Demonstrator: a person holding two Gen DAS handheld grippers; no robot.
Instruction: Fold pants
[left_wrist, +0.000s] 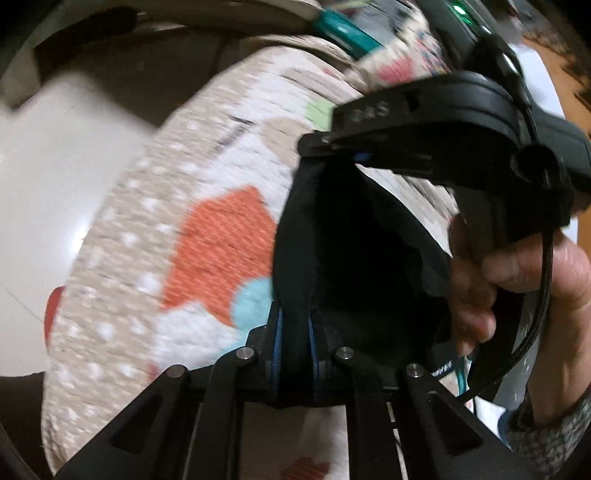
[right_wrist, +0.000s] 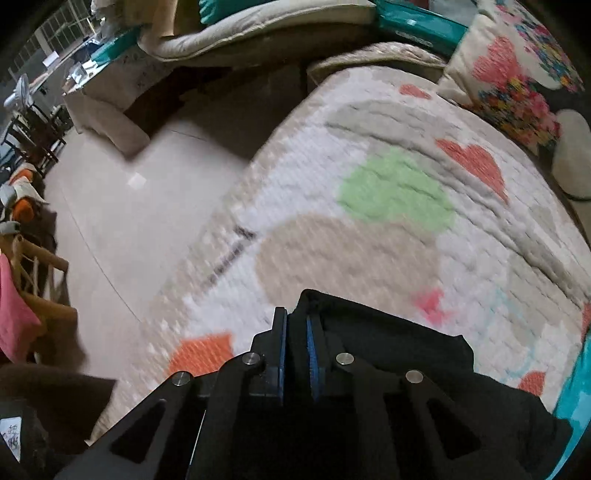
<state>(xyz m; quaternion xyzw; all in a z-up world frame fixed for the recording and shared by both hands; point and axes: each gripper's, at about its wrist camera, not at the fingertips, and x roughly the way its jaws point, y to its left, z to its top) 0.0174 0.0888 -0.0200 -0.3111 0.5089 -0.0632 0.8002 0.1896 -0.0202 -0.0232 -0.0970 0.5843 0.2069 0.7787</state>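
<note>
Jaws over quilt (right_wrist: 388, 229) (tiled floor (right_wrist: 122, 206) beside)

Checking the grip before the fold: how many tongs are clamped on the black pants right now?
2. The left tongs pinch a fabric edge of the black pants; the right tongs pinch another edge, above the patterned quilt. The rest of the pants is hidden.

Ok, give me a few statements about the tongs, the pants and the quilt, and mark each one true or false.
1. The left tongs are shut on the black pants. True.
2. The right tongs hang open and empty. False: they grip the pants too.
3. The quilt is plain white. False: it has hearts and a green circle.
4. A hand holding the other tool shows in the left wrist view. True.
</note>
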